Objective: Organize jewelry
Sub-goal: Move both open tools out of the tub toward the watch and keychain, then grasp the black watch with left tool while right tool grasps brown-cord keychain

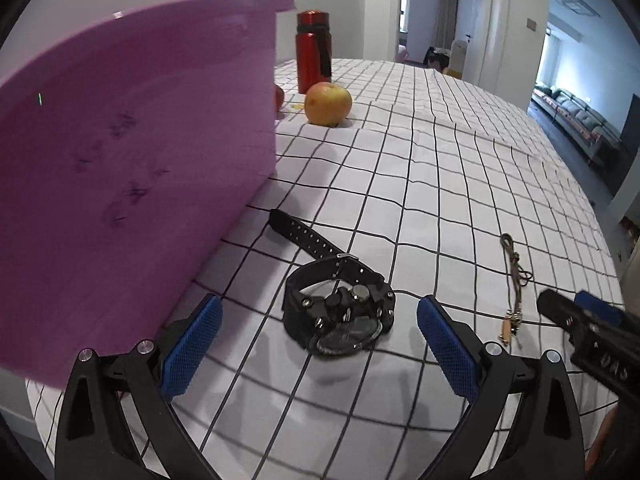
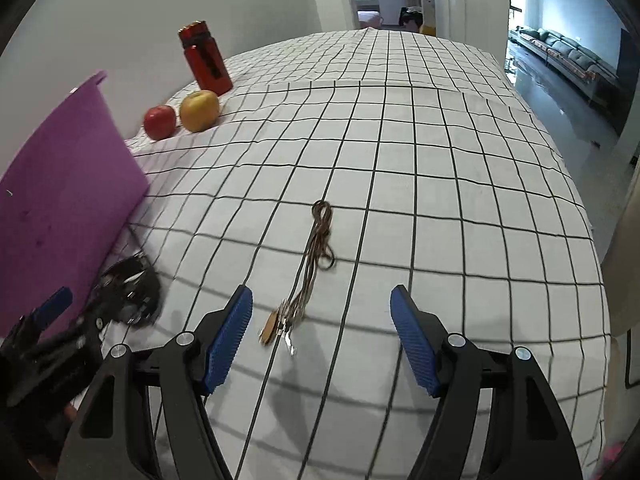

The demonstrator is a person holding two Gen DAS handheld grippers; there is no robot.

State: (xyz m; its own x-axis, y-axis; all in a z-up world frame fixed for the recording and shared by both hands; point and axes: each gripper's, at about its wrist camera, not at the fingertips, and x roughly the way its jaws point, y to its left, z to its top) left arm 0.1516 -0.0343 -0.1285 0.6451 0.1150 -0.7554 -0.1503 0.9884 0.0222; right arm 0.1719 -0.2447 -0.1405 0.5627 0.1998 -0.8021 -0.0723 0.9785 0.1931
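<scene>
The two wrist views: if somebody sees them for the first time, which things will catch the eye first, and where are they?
The big purple tub fills the left side of the left wrist view, standing on the checked tablecloth. A black watch lies between the fingers of the open left gripper, and a brown cord necklace lies stretched out before the open right gripper. Far back by the wall stand a red bottle and two apples.

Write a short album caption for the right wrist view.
Open right tool poised over a brown cord necklace on a checked tablecloth, purple bin alongside.
</scene>
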